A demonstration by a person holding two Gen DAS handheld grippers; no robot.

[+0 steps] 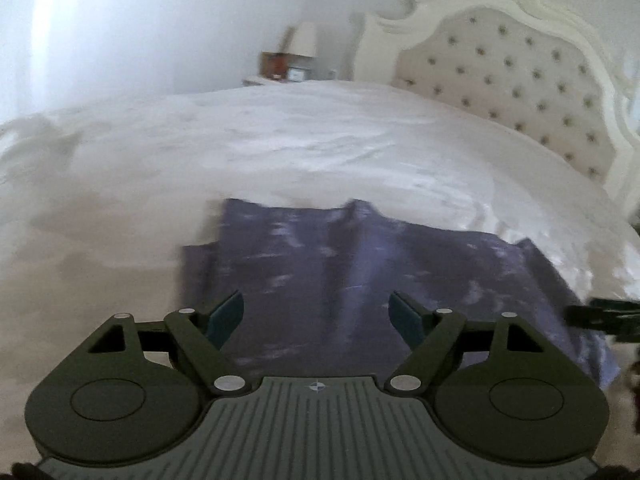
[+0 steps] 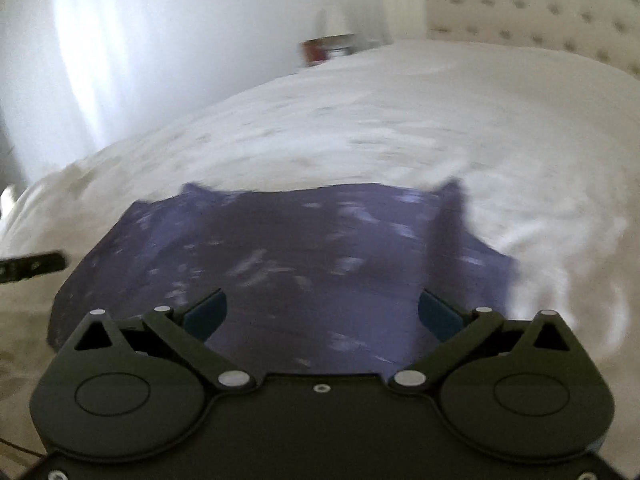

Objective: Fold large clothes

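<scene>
Purple garment lies at twelve o'clock of your right gripper and left gripper; both spread, empty; long axis seemingly crosswise.

No words, brands or numbers can be read anywhere — the boxes far ahead of the tongs are too blurred to make out.

I am in a home bedroom: a wide bed with a rumpled white cover, a cream button-tufted headboard in a carved white frame, and a small bedside lamp with a pale shade beyond it.
</scene>
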